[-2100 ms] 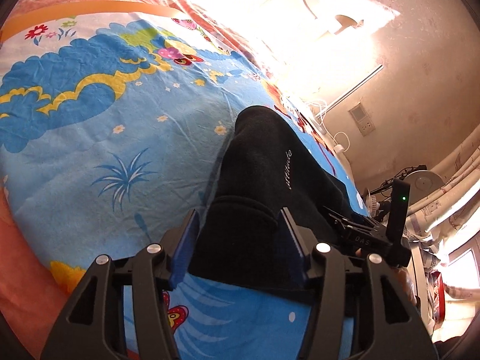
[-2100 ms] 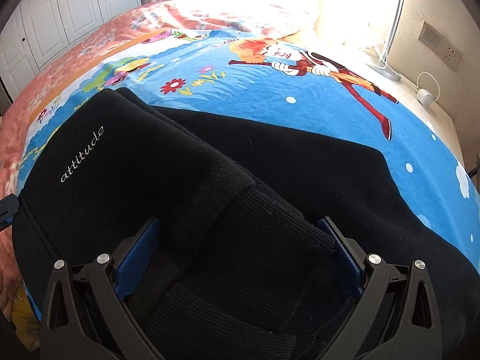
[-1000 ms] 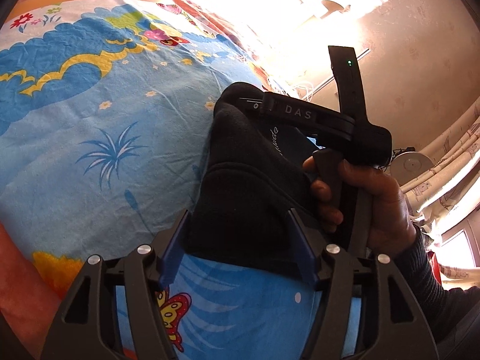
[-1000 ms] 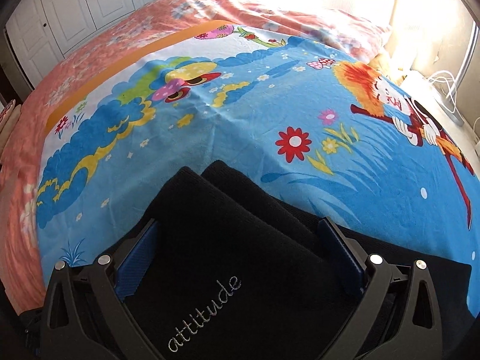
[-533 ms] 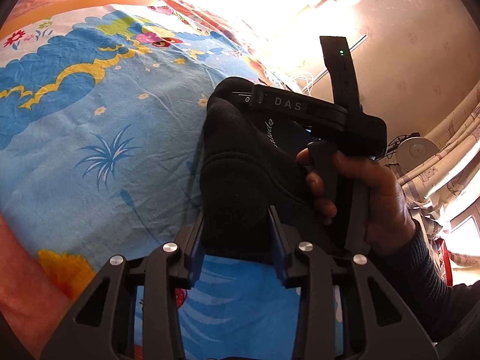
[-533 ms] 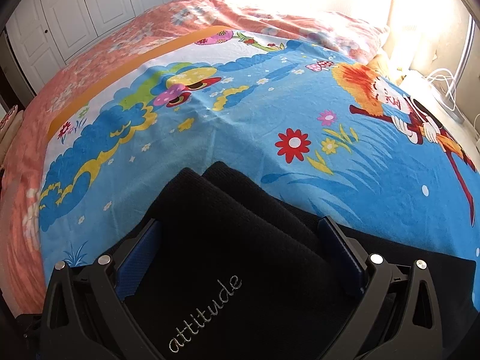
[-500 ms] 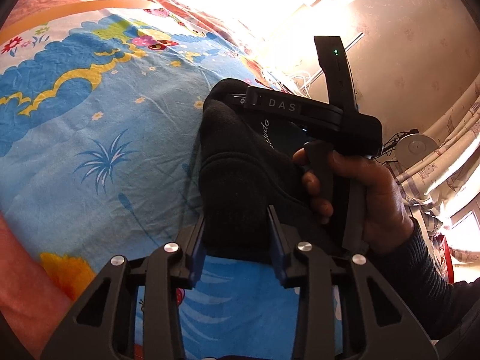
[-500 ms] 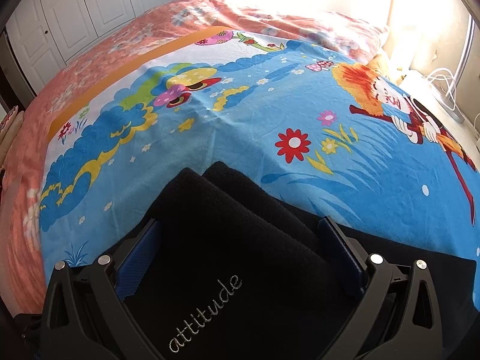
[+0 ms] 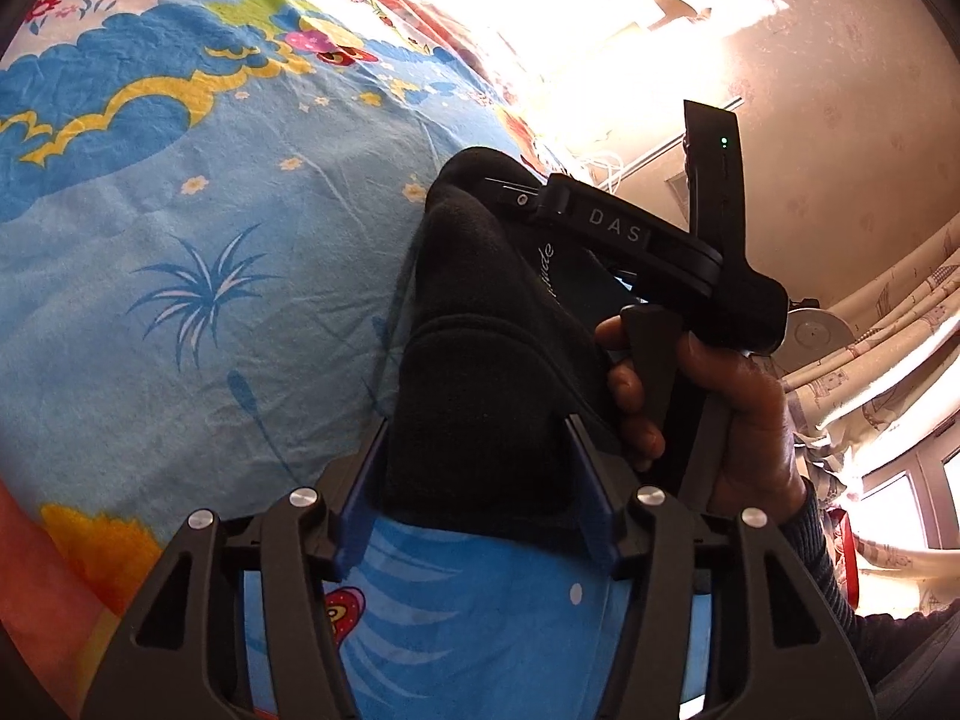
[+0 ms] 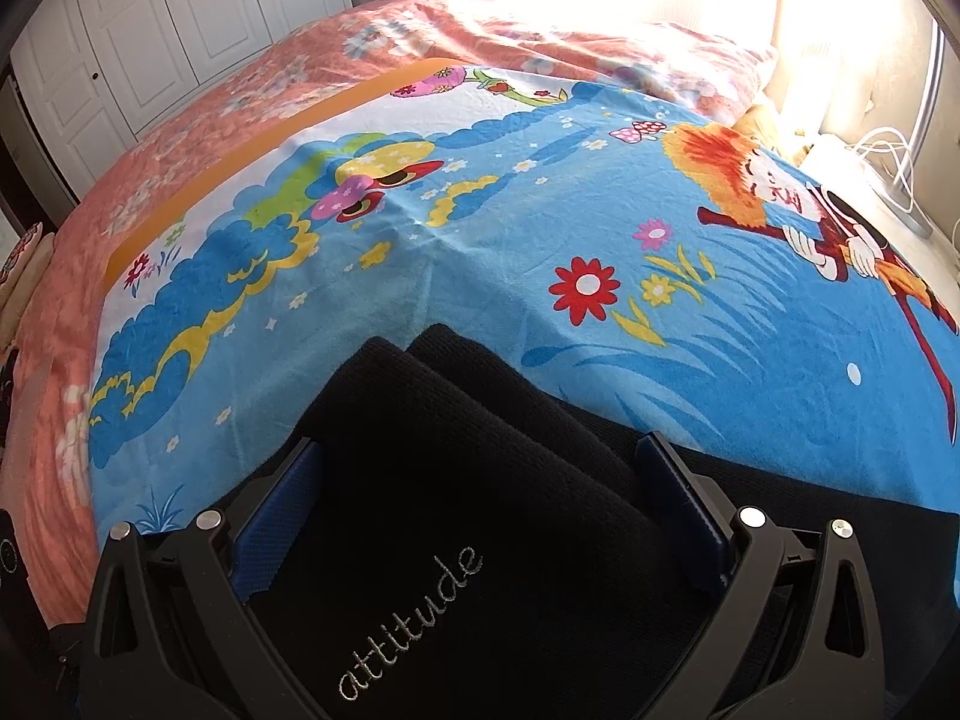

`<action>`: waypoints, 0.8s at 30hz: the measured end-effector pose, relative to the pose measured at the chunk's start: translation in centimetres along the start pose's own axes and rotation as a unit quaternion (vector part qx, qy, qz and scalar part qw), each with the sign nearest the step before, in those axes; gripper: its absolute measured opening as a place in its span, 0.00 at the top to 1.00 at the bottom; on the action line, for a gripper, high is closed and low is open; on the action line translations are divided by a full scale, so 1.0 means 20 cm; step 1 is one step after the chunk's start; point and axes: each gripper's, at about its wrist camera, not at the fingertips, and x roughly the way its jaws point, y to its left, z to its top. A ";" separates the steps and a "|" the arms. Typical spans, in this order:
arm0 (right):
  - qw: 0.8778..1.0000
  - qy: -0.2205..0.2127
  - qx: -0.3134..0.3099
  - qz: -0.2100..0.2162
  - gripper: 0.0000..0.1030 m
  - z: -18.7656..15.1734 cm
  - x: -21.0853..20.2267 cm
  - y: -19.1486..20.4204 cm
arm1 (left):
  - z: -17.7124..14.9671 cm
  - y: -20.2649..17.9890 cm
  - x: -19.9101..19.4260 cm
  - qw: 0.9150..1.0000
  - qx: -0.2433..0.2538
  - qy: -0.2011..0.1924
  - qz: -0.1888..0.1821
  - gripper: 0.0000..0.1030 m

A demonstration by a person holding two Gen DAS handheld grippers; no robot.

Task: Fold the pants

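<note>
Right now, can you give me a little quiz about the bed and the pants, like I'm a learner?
1. True or false: the pants lie on a bare wooden floor.
2. The stitched word on them reads: A) attitude B) sport C) happy.
3. Fill in: the big flower beyond the pants has ____ petals.
Key: 1 false, they lie on the cartoon bedsheet; 2 A; 3 red.

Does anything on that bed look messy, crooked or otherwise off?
Nothing is spilled or torn. The black pants lie in a folded bundle on the cartoon bedsheet, but the layers do not line up: two rounded edges sit staggered at the far end, and the sheet shows light creases.
</note>
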 end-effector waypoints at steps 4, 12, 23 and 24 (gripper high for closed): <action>1.000 0.001 0.000 -0.001 0.04 0.00 0.00 0.00 | 0.00 -0.02 0.02 1.000 -0.001 0.005 0.012 0.65; 0.995 0.090 0.037 0.006 0.05 0.12 -0.08 -0.02 | 0.01 -0.18 -0.04 0.998 0.038 -0.014 0.044 0.74; 0.974 0.224 -0.018 -0.039 0.05 0.23 -0.20 0.30 | -0.07 -0.58 -0.11 0.975 0.150 -0.073 0.145 0.75; 0.971 0.230 -0.037 -0.056 0.07 0.22 -0.18 0.32 | -0.07 -0.61 -0.11 0.973 0.159 -0.077 0.152 0.75</action>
